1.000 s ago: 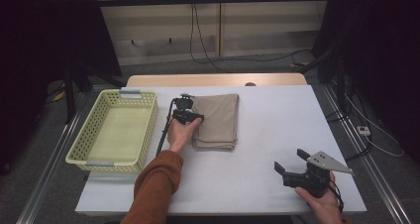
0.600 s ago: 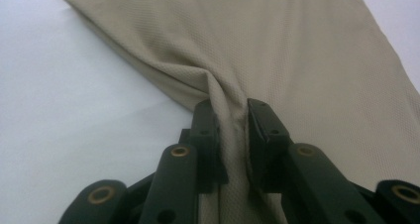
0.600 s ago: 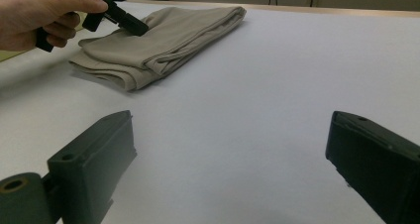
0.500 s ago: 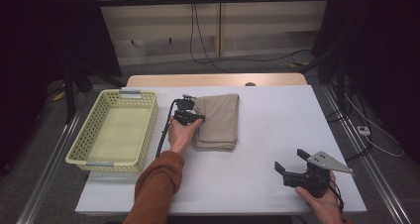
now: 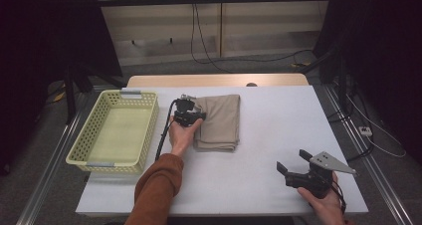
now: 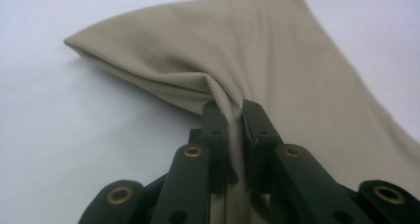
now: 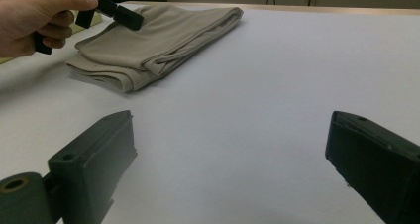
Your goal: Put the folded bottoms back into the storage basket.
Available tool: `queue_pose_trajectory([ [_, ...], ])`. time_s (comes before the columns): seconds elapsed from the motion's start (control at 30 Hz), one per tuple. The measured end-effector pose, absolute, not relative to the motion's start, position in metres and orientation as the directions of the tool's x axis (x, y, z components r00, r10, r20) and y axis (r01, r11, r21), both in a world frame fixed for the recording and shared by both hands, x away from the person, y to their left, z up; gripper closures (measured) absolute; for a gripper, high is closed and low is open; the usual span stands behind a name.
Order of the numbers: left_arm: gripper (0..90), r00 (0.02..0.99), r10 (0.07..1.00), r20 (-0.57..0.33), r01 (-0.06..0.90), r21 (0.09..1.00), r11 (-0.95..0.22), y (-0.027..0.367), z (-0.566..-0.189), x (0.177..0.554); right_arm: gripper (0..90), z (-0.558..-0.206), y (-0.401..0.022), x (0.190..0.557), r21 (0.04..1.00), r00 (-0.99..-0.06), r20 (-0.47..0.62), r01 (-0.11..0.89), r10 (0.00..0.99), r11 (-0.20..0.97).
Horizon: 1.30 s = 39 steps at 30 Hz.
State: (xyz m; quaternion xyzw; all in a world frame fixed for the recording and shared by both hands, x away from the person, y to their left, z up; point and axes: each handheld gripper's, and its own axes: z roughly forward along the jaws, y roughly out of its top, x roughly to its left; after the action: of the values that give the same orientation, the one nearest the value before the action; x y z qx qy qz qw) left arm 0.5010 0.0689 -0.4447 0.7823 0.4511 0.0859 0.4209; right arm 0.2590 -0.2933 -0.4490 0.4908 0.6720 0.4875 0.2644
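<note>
Left tongs point(image 6: 235, 116) pinch the soft, light folded cloth point(image 5: 219, 121) near the counter's far edge; right tongs point(image 5: 294, 166) gape empty

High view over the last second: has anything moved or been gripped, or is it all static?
Essentially static. The left gripper stays at the near-left edge of the folded beige cloth, jaws shut on a pinch of fabric in the left gripper view, with no visible lift. The right gripper keeps resting open at the table's near right corner. The yellow basket has not shifted.
</note>
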Motion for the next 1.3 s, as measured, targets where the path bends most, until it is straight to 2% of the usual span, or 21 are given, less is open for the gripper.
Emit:
queue_pose_trajectory([
  [0.4, 82.6, 0.617, 0.734, -0.284, 0.575, 0.8, -0.174, 0.069, -0.425, 0.494, 4.7, -0.449, -0.294, 0.259, 0.915, -0.378, 0.125, 0.402, 0.917, 0.041],
  [0.83, 82.8, 0.673, 0.704, -0.227, 0.481, 0.857, -0.183, 0.064, -0.395, 0.482, 4.7, -0.449, -0.294, 0.259, 0.914, -0.379, 0.134, 0.404, 0.916, 0.033],
  [1.3, 83.1, 0.685, 0.699, -0.204, 0.429, 0.889, -0.162, 0.074, -0.366, 0.473, 4.6, -0.449, -0.294, 0.259, 0.914, -0.377, 0.138, 0.405, 0.916, 0.029],
])
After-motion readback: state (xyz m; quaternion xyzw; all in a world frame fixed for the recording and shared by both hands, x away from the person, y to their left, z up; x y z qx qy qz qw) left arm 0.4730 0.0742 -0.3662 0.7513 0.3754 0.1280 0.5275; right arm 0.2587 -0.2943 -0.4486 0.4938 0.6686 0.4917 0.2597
